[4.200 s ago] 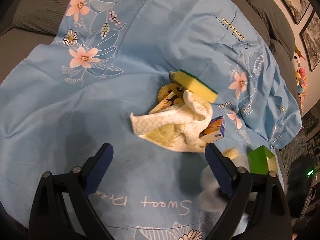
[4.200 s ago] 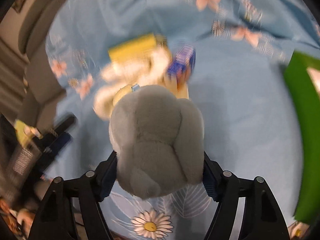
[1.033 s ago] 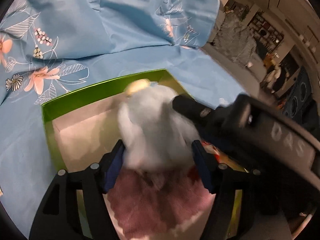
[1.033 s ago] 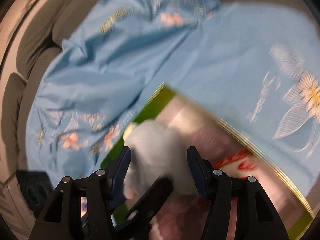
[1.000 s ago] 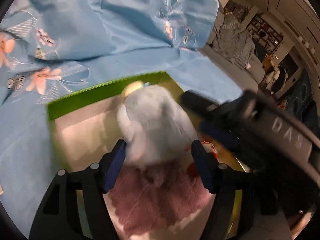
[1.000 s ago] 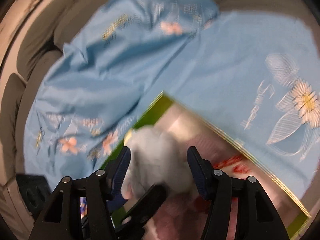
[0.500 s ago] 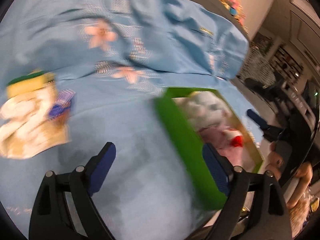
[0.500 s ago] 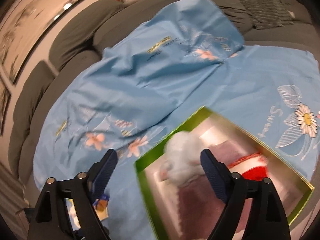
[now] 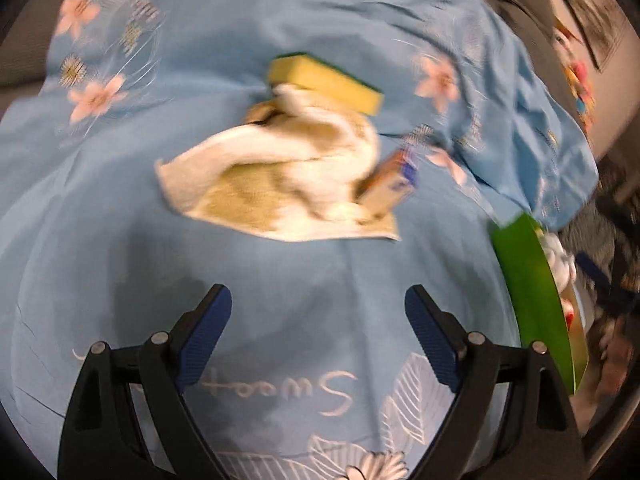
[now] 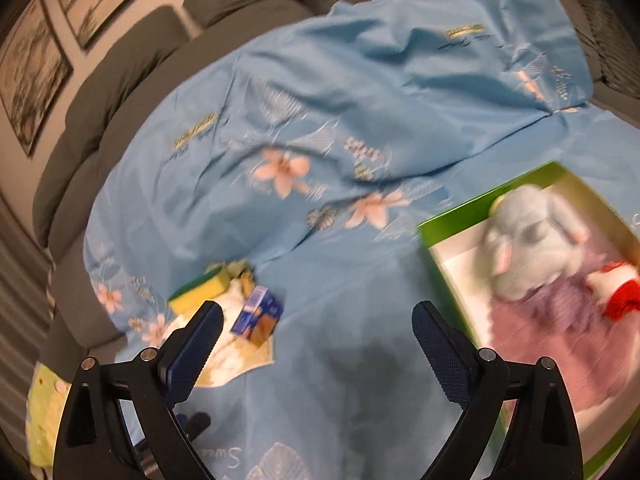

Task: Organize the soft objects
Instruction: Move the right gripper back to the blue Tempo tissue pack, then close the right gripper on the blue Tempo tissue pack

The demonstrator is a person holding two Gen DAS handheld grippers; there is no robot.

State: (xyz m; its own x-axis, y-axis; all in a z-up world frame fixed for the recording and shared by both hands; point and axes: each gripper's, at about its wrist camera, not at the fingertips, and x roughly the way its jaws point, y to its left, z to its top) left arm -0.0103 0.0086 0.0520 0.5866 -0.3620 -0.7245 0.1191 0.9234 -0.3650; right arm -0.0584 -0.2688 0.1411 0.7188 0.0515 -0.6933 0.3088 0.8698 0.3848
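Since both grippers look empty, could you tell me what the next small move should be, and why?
Probably bring the open left gripper forward to the cream towel: it lies straight ahead, outside the green box, which already holds the grey plush.

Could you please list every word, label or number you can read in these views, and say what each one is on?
"Sweet": white script on the blue cloth, seen upside down near the left gripper.
Gold printed labels on the cloth: too blurred to read.
Small blue carton: print too blurred to read.
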